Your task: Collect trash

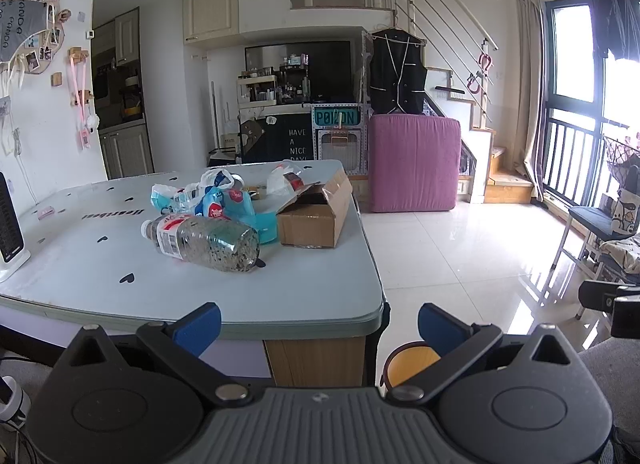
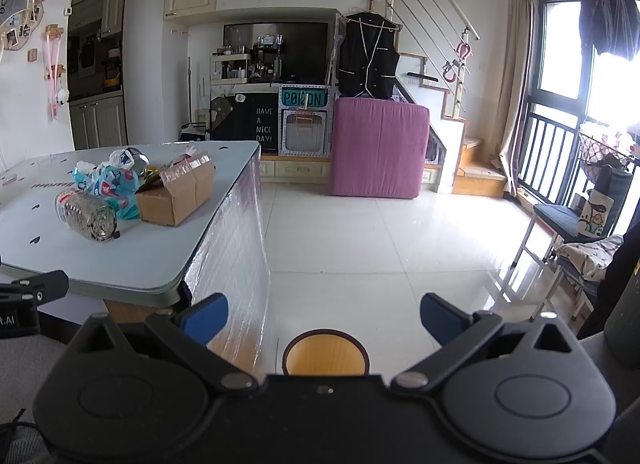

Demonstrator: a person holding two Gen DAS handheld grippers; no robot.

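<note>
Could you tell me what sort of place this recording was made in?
It looks like a lived-in loft apartment, most likely its living and dining area. A staircase with a railing climbs to an upper level, a kitchen nook opens at the back left, and a dining table holds the trash, including a plastic bottle.

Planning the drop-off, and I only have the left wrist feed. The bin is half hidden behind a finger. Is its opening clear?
Observer: The right wrist view shows the bin with its whole rim: open top, no lid, on the floor just off the table corner.
Operator: Right gripper holding anything?
Observer: No. The right gripper is open, with nothing between its fingers.
Operator: Table side facing the bin?
Observer: It's covered by a silvery sheet.
</note>
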